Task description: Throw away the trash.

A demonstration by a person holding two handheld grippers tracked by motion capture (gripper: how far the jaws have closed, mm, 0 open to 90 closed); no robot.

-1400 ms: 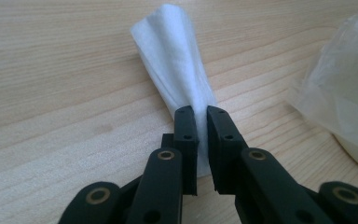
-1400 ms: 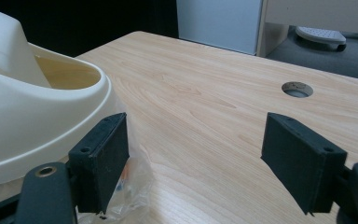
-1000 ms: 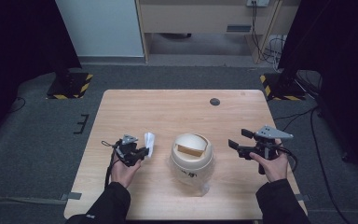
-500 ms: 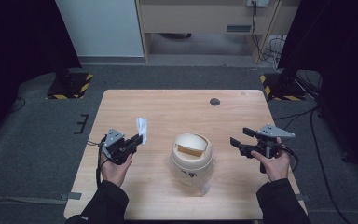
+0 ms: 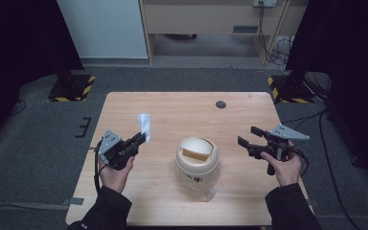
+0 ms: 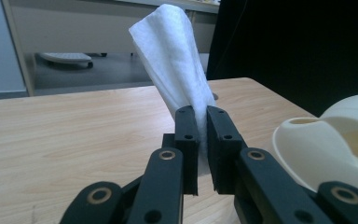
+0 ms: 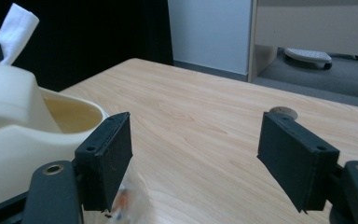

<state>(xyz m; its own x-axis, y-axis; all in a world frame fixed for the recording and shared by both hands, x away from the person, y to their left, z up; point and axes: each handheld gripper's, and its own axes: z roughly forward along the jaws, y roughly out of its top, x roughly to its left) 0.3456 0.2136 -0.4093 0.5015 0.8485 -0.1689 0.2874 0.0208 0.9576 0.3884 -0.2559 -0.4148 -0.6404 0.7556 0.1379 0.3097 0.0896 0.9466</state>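
Near edge: cream swing-lid bin (image 5: 197, 160) on pale wood table (image 5: 182, 110), between both tools. Left gripper (image 5: 139, 139) pinching white tissue (image 5: 144, 123), held upright above the tabletop, left of bin. Right gripper (image 5: 249, 136) spread wide, empty. Small dark disc (image 5: 221, 104) near far edge. Beyond: grey carpet (image 5: 43, 139), yellow-black striped stand bases (image 5: 72, 88), wooden cabinet (image 5: 206, 19), black curtains (image 5: 14, 52).

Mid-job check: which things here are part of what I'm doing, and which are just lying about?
In play, most likely:
- white tissue, clamped in the left gripper
- cream swing-lid bin
- right gripper, open and empty

Lying about:
- small dark disc near the table's far edge
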